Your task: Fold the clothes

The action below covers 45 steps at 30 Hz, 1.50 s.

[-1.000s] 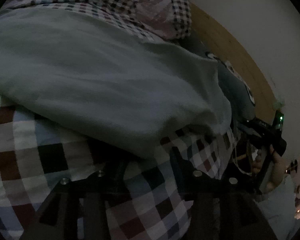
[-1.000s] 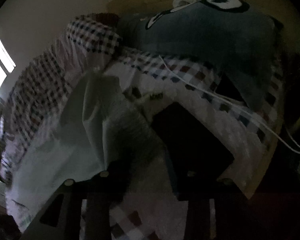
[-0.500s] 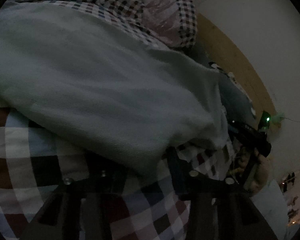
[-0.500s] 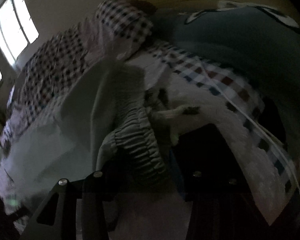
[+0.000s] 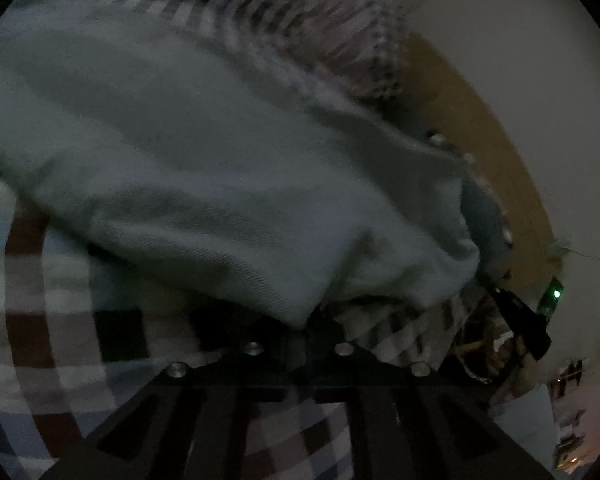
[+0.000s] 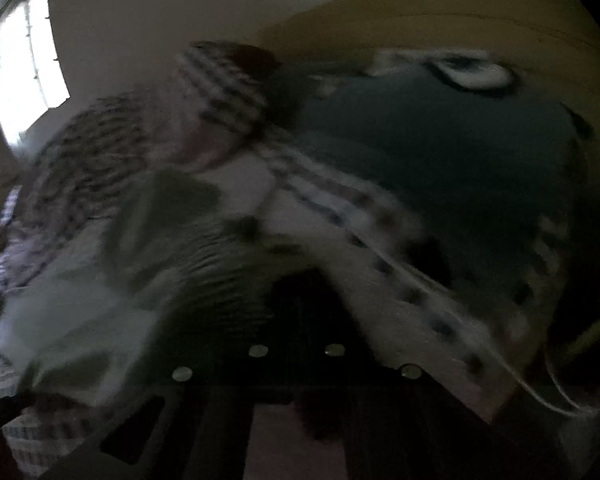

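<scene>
A pale grey-green garment (image 5: 220,168) lies in a broad heap across the checked bedsheet (image 5: 60,320). My left gripper (image 5: 300,336) is at its near corner, jaws closing tight, with the fabric edge pinched between them. In the right wrist view the same garment (image 6: 112,280) shows its ribbed elastic waistband (image 6: 220,276), which runs into my right gripper (image 6: 296,320); those jaws are closing shut on it. The picture is dark and blurred there. The right gripper's body (image 5: 520,320) and the hand (image 5: 516,364) holding it appear at the garment's far end in the left wrist view.
A dark plush cushion (image 6: 440,160) rests against the wooden headboard (image 6: 460,20). A small-checked quilt (image 6: 220,80) is bunched behind the garment. A white cable (image 6: 400,276) trails over the sheet toward the bed's right edge. A bright window (image 6: 24,52) is at far left.
Both grippers' jaws came together from open. The left took the garment's corner. The right moved onto the ribbed waistband and closed there; its view swung and blurred.
</scene>
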{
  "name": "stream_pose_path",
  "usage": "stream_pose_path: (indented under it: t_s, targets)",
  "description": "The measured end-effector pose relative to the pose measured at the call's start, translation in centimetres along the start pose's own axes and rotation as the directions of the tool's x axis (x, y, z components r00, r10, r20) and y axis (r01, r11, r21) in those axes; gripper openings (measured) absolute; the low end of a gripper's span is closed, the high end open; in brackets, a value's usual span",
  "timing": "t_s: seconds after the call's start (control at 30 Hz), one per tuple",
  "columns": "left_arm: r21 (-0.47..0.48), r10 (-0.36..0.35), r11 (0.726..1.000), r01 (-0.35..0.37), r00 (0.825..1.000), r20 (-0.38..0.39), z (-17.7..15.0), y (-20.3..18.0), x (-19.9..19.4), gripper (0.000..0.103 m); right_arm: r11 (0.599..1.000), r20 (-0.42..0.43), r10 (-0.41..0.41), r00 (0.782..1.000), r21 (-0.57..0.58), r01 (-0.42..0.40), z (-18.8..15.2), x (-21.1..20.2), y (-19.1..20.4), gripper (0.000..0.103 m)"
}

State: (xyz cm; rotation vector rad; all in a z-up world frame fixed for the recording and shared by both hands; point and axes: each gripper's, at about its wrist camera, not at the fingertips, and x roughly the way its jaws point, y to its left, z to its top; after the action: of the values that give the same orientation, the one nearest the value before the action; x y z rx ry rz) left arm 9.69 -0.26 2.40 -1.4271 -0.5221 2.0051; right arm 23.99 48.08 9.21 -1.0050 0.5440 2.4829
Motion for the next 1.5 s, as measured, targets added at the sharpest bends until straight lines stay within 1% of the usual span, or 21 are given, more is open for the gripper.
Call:
stream_pose_path:
  t_s: [0.1, 0.17, 0.23, 0.27, 0.3, 0.33, 0.4, 0.47, 0.57, 0.7, 0.77, 0.9, 1.03, 1.17, 1.2, 1.27, 1.3, 1.33, 1.37, 1.43, 1.5]
  targets:
    - [0.025, 0.048, 0.999, -0.047, 0.999, -0.018, -0.3, -0.5, 0.6, 0.008, 0.999, -0.074, -0.003, 0.997, 0.054, 0.007, -0.6, 1.7, -2.0, 0.000]
    - [0.052, 0.100, 0.994, -0.099, 0.995, -0.009, -0.4, -1.3, 0.2, 0.011, 0.999, -0.054, 0.019, 0.998, 0.046, -0.016, -0.4, 1.6, -1.8, 0.003]
    - [0.070, 0.145, 0.987, -0.145, 0.989, 0.002, -0.6, -1.8, -0.3, 0.022, 0.999, -0.018, 0.045, 0.999, 0.022, -0.045, -0.1, 1.2, -1.1, 0.006]
    - [0.067, 0.158, 0.985, -0.158, 0.987, 0.004, -0.7, -1.8, -0.7, 0.035, 0.998, -0.005, 0.062, 0.998, 0.011, -0.062, 0.1, 1.1, -0.6, 0.007]
    - [0.064, 0.172, 0.983, -0.172, 0.985, 0.006, -0.9, -1.7, -1.1, 0.046, 0.997, 0.005, 0.080, 0.997, 0.003, -0.080, 0.2, 1.0, -0.1, 0.011]
    - [0.058, 0.182, 0.982, -0.182, 0.983, 0.007, -0.9, -1.6, -1.5, 0.050, 0.995, 0.013, 0.097, 0.995, -0.004, -0.097, 0.3, 1.0, 0.5, 0.026]
    - [0.035, 0.198, 0.979, -0.199, 0.980, 0.013, -0.7, -1.1, -2.6, 0.051, 0.991, 0.039, 0.137, 0.990, -0.015, -0.136, 1.0, 0.9, 1.4, 0.046]
    - [0.007, 0.216, 0.976, -0.216, 0.976, 0.024, -0.5, -0.5, -3.9, 0.052, 0.987, 0.065, 0.163, 0.985, -0.027, -0.161, 2.0, 0.8, 2.3, 0.048]
    - [-0.045, 0.199, 0.980, -0.195, 0.974, 0.108, 0.6, 0.4, -6.8, 0.052, 0.980, 0.085, 0.195, 0.977, -0.064, -0.190, 4.4, 0.9, 4.1, 0.056]
    - [-0.090, 0.127, 0.990, -0.108, 0.964, 0.232, 1.8, 1.5, -9.5, 0.058, 0.946, 0.012, 0.283, 0.959, -0.169, -0.277, 7.6, 3.7, 6.5, 0.079]
    - [-0.110, 0.104, 0.991, -0.080, 0.965, 0.239, 2.1, 2.1, -9.4, 0.058, 0.925, -0.095, 0.334, 0.938, -0.157, -0.346, 9.5, 6.6, 6.9, 0.079]
    - [-0.128, 0.082, 0.990, -0.057, 0.976, 0.200, 2.5, 2.3, -7.7, 0.058, 0.919, -0.222, 0.359, 0.906, -0.084, -0.385, 12.0, 11.4, 6.4, 0.079]
    - [-0.093, 0.064, 0.995, -0.047, 0.980, 0.187, 2.8, 1.5, -6.8, 0.058, 0.910, -0.415, 0.357, 0.837, -0.046, -0.411, 12.1, 16.9, 6.9, 0.079]
    - [-0.068, 0.043, 0.997, -0.031, 0.981, 0.188, 3.0, 0.3, -6.1, 0.058, 0.903, -0.497, 0.354, 0.792, -0.039, -0.428, 11.6, 20.3, 7.7, 0.080]
    - [-0.066, 0.047, 0.997, -0.035, 0.981, 0.186, 3.0, 0.2, -5.9, 0.058, 0.904, -0.503, 0.348, 0.791, -0.043, -0.425, 11.6, 20.8, 8.0, 0.081]
    - [-0.066, 0.053, 0.997, -0.041, 0.982, 0.180, 3.0, 0.0, -5.5, 0.058, 0.903, -0.493, 0.334, 0.803, -0.077, -0.423, 11.6, 21.3, 9.0, 0.082]
    - [-0.066, 0.055, 0.997, -0.044, 0.983, 0.176, 3.1, 0.0, -5.2, 0.058, 0.898, -0.483, 0.335, 0.809, -0.096, -0.429, 11.6, 21.4, 9.6, 0.077]
    - [-0.066, 0.058, 0.997, -0.048, 0.984, 0.171, 3.1, -0.1, -4.9, 0.058, 0.896, -0.474, 0.330, 0.817, -0.116, -0.429, 11.5, 21.3, 10.1, 0.057]
    - [-0.066, 0.063, 0.996, -0.053, 0.984, 0.166, 3.3, -0.1, -4.5, 0.058, 0.894, -0.465, 0.323, 0.825, -0.137, -0.427, 11.3, 21.2, 10.5, 0.054]
    - [-0.061, 0.064, 0.997, -0.055, 0.983, 0.170, 3.5, -0.5, -4.2, 0.058, 0.907, -0.405, 0.285, 0.869, -0.180, -0.381, 11.0, 20.0, 11.0, 0.029]
    - [-0.054, 0.063, 0.997, -0.054, 0.982, 0.179, 3.6, -0.8, -4.1, 0.058, 0.920, -0.330, 0.293, 0.897, -0.159, -0.359, 10.8, 18.0, 10.4, 0.022]
